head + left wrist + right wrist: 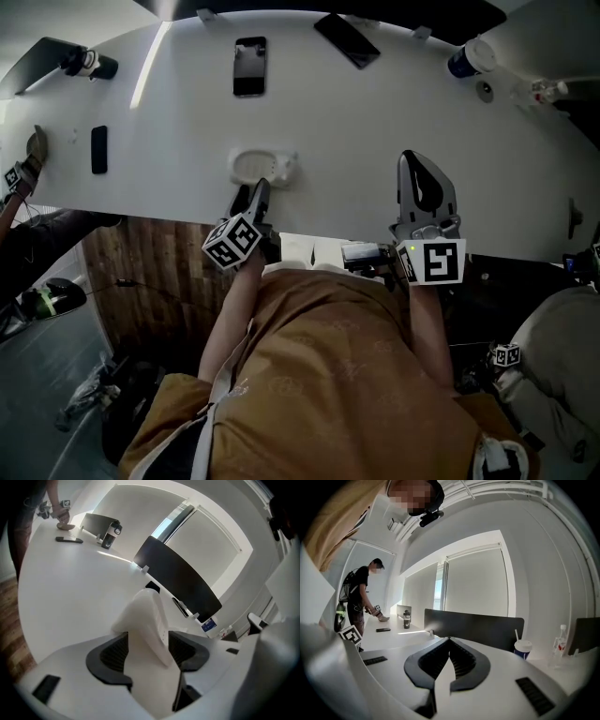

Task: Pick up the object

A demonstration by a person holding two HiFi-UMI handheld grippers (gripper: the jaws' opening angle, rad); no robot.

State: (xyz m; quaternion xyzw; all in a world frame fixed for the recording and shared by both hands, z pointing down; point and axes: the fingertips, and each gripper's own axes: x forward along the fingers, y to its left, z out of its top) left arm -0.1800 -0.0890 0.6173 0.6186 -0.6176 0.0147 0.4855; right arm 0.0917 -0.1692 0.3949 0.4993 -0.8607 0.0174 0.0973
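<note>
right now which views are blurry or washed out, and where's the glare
Head view: dim overall, a bright streak of glare across the far left of the table, straight edges bowed. Left gripper view: the white dish near the lens is soft and blends into the white table, with a strong fisheye curve. Right gripper view: fairly sharp, a bright window at the back, dark rounded corners.

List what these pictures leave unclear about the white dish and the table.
White dish: near edge hidden behind the left gripper in the head view; blurred, too close, in the left gripper view.
Cup: print too small in the head view.
Table: ends cut off by the head view's edges.
</note>
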